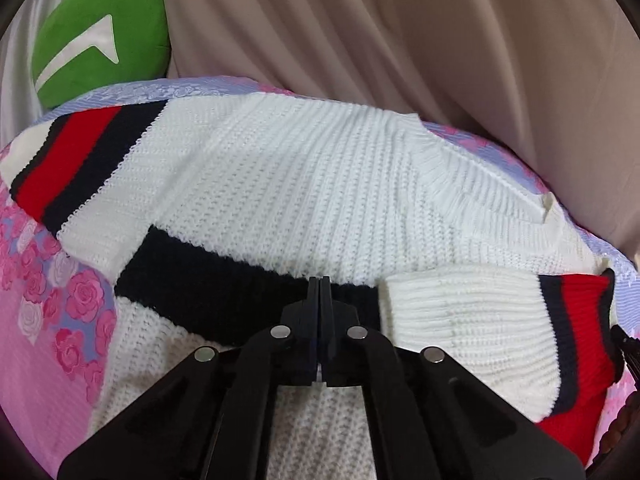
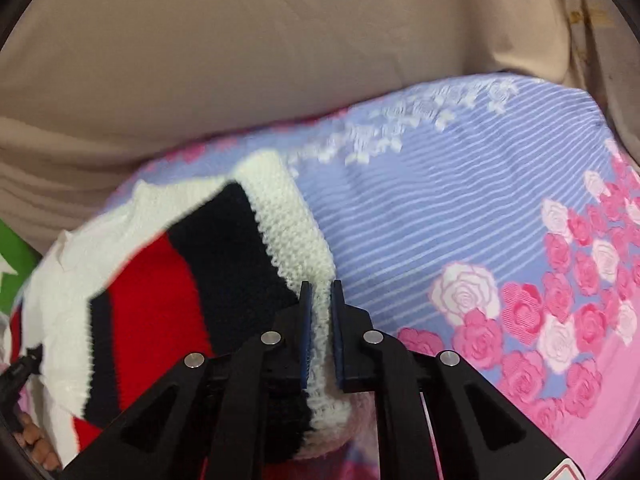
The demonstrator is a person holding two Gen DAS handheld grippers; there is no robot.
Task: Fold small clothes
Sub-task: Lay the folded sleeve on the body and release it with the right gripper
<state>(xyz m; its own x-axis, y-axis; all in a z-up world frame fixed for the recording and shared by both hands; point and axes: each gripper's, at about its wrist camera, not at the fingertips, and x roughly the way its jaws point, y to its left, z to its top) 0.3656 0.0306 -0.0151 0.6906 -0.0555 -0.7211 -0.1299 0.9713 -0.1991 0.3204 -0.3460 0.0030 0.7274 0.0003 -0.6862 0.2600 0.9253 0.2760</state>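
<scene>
A white knit sweater (image 1: 304, 184) with navy and red stripes lies on a floral bedsheet (image 1: 44, 320). One striped sleeve (image 1: 72, 160) lies out to the left, and the other cuff (image 1: 500, 332) is folded in at the right. My left gripper (image 1: 320, 280) is shut on the sweater's hem by the navy band (image 1: 208, 280). My right gripper (image 2: 320, 286) is shut on the sweater's white knit edge (image 2: 288, 224) and holds the striped part (image 2: 160, 300) lifted and folded over toward the left.
A green plush toy (image 1: 96, 40) sits at the far left behind the bed. A beige curtain (image 1: 400, 28) hangs along the back. The blue-and-pink rose sheet (image 2: 480, 220) lies bare to the right of the sweater.
</scene>
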